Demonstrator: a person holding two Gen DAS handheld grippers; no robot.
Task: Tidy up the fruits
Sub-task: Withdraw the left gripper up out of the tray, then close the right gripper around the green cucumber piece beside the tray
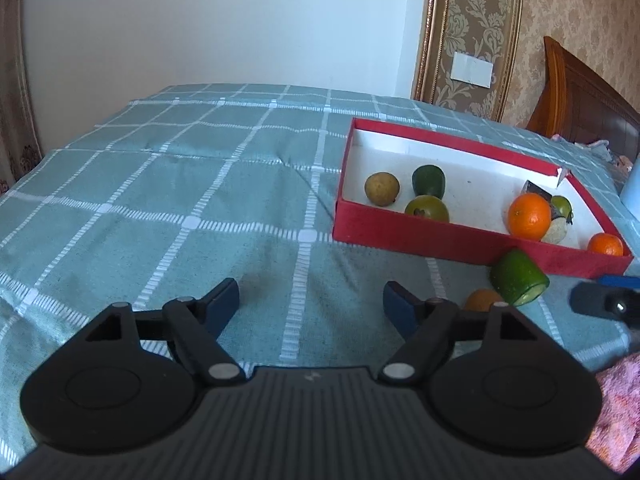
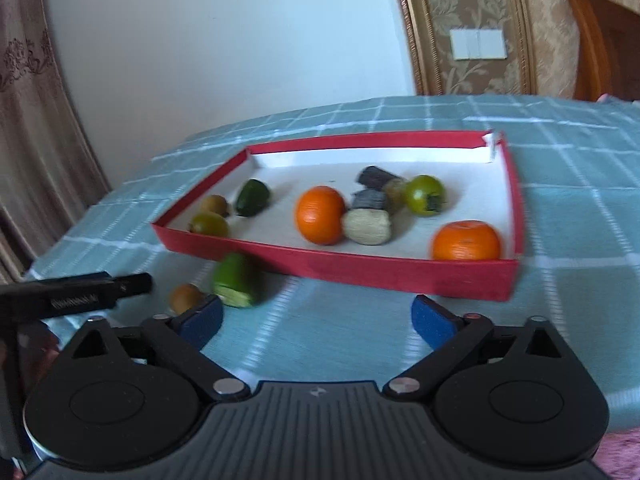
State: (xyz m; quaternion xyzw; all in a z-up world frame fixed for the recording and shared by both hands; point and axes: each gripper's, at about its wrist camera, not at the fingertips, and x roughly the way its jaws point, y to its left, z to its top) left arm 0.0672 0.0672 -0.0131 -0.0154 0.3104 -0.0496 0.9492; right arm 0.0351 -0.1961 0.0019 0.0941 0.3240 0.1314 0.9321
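A red box (image 1: 416, 236) (image 2: 360, 270) with a white floor lies on the checked teal cloth and holds several fruits: two oranges (image 2: 320, 214) (image 2: 466, 241), green fruits and a brown one (image 1: 382, 188). Outside its near wall lie a cut green fruit (image 1: 519, 283) (image 2: 236, 280) and a small brownish fruit (image 1: 482, 300) (image 2: 185, 298). My left gripper (image 1: 310, 300) is open over bare cloth, left of the box, nothing between its fingers. My right gripper (image 2: 316, 318) is open in front of the box; the cut green fruit sits just beyond its left fingertip (image 2: 202, 318).
The teal checked cloth (image 1: 160, 208) spreads wide to the left of the box. A white wall stands behind, a wooden headboard (image 1: 592, 104) at the far right. A pink towel (image 1: 616, 412) lies near the lower right. The other gripper's black body (image 2: 76, 298) reaches in from the left.
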